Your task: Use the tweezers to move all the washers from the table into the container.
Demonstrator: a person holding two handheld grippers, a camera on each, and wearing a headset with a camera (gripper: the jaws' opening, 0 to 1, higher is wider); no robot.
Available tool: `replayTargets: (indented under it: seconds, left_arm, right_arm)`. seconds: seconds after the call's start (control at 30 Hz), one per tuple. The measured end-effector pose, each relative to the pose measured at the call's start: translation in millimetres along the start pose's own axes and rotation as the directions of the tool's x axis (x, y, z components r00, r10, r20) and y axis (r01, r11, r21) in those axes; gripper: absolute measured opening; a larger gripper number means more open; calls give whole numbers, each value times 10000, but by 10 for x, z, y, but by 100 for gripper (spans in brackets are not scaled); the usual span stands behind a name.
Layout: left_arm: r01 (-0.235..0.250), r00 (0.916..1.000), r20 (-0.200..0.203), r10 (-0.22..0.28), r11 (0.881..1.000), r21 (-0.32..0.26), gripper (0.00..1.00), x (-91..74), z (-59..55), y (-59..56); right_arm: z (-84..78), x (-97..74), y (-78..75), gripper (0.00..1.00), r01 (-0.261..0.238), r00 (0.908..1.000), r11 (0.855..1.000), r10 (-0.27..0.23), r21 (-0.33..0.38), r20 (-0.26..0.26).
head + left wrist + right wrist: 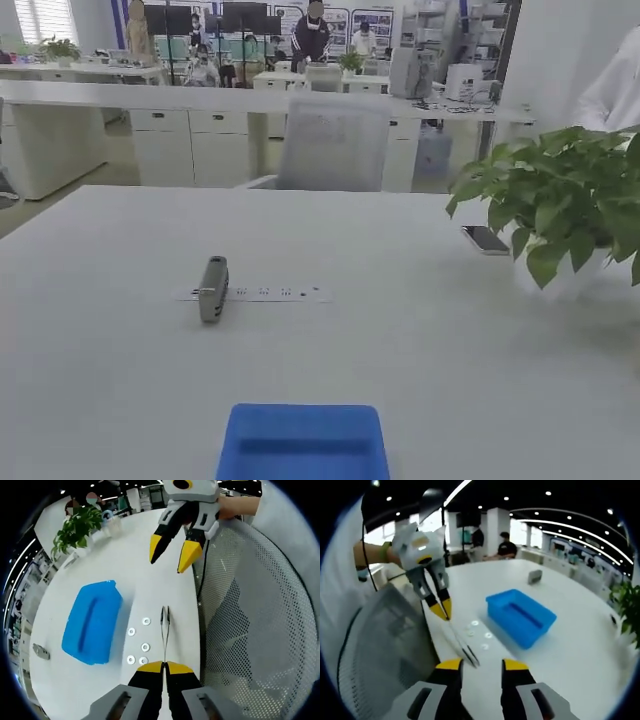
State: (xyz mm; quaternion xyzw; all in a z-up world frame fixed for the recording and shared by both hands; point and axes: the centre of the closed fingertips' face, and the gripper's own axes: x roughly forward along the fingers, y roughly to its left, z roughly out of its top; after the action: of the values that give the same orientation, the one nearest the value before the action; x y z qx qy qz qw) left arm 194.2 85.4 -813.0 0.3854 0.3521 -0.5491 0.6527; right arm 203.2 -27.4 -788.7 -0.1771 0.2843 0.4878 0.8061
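Note:
My left gripper point(164, 667) is shut on the handle end of slim metal tweezers point(164, 630), whose tips point away over the white table point(135, 560). Several small silver washers point(145, 647) lie just left of the tweezers, beside a blue rectangular container point(92, 622). My right gripper point(167, 564) hovers open farther along the table edge. In the right gripper view, the left gripper point(443, 611) holds the tweezers point(460, 642) slanting toward my open right gripper point(482, 665); the washers point(488, 635) lie between them and the container point(520, 616). The container point(303, 440) sits at the head view's bottom.
A mesh chair back point(250, 620) stands close against the table edge beside both grippers. A grey device point(213, 287) lies on a white power strip point(270, 293) mid-table. A potted plant point(565, 200) and a phone point(485, 239) sit at the right. People work at desks behind.

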Motion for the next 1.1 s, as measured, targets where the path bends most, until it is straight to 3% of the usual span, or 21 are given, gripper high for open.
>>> replayTargets:
  seconds: [0.2,0.3,0.4,0.5,0.87,0.97,1.1]
  left_arm:
    - [-129,9994,307,129,9999,1,0,-211,203,-42]
    - [86,9980,634,-68,9996,-278,0,-273,320,-84]
    - [189,9973,711,-171,9995,-242,0,-312,421,-117]
    - [257,9972,700,-247,9996,-138,0,-311,486,-127]
    - [380,9932,1106,-352,9990,-235,0,-302,694,-129]
    - [385,9923,1183,-364,9991,-154,0,-291,754,-126]
    - [233,9938,1086,-251,9996,173,0,-315,808,-81]
  right_arm:
    - [7,126,136,22,-851,9960,9944,831,-620,-337]
    - [-27,197,273,20,-1698,9832,9785,1602,-1174,-874]
    - [-60,300,362,19,-2172,9720,9637,1989,-1553,-1250]
    - [-52,381,415,18,-2534,9639,9533,2344,-1644,-1265]
    - [-39,568,430,13,-3196,9455,9308,3008,-1775,-1250]
    - [-40,590,430,8,-3312,9421,9235,3124,-1935,-1215]
    - [36,604,367,7,-3044,9523,9340,2938,-1868,-826]
